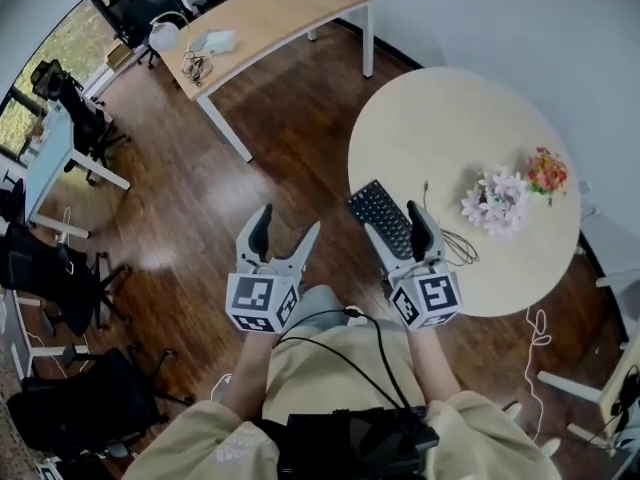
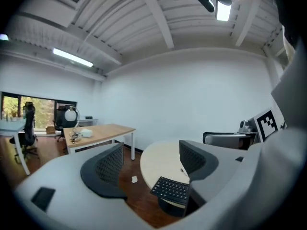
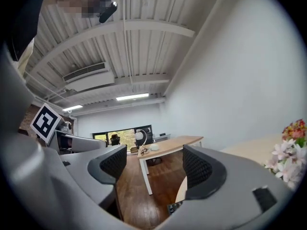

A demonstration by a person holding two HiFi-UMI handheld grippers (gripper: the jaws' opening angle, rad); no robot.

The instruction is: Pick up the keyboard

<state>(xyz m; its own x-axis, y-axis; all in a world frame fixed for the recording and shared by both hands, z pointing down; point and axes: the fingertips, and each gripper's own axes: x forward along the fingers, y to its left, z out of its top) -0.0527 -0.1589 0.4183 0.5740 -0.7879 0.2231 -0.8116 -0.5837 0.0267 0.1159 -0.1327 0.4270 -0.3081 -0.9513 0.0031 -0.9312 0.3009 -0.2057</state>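
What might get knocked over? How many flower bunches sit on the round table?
2: a pale pink bunch right of the keyboard, and an orange-red bunch beside it, farther right. None looks hidden.

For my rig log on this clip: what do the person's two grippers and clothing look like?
The left gripper and right gripper match: pale grey bodies, black textured inner pads, and a cube of black-and-white square markers at each base. Black cables run back to a black device at the chest. The person wears a beige top.
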